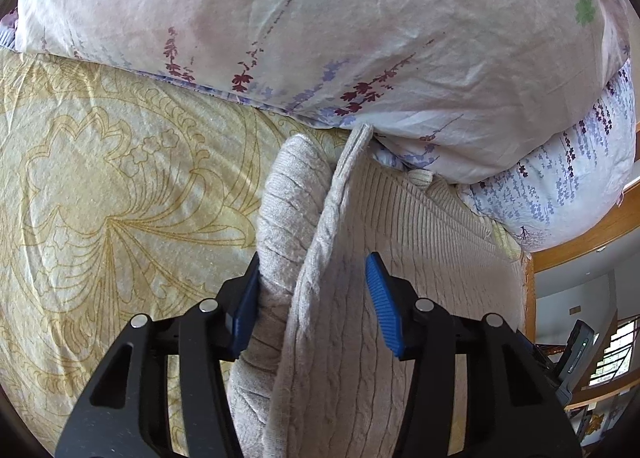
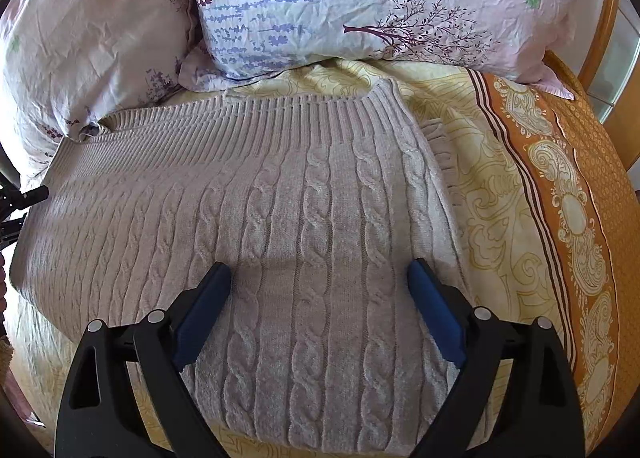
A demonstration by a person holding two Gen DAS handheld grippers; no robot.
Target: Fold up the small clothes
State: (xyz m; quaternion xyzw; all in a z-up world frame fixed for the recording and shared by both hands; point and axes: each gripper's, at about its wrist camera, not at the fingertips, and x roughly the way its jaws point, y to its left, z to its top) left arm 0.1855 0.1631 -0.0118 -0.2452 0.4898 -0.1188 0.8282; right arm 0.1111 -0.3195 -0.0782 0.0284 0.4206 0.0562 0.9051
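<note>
A beige cable-knit sweater [image 2: 304, 210] lies on the bed, its ribbed band toward the pillows. In the left wrist view the sweater's edge [image 1: 320, 242] is lifted and folded up between my fingers. My left gripper [image 1: 312, 298] is open around that raised fold; the left pad touches the knit and the right pad stands apart from it. My right gripper [image 2: 320, 298] is open and empty, its blue pads spread just above the flat middle of the sweater.
A yellow patterned bedsheet [image 1: 100, 198] with an orange border [image 2: 580, 218] covers the bed. Floral pillows [image 1: 320, 38] [image 2: 360, 2] lie right behind the sweater. A wooden bed frame [image 1: 592, 234] runs along the right side.
</note>
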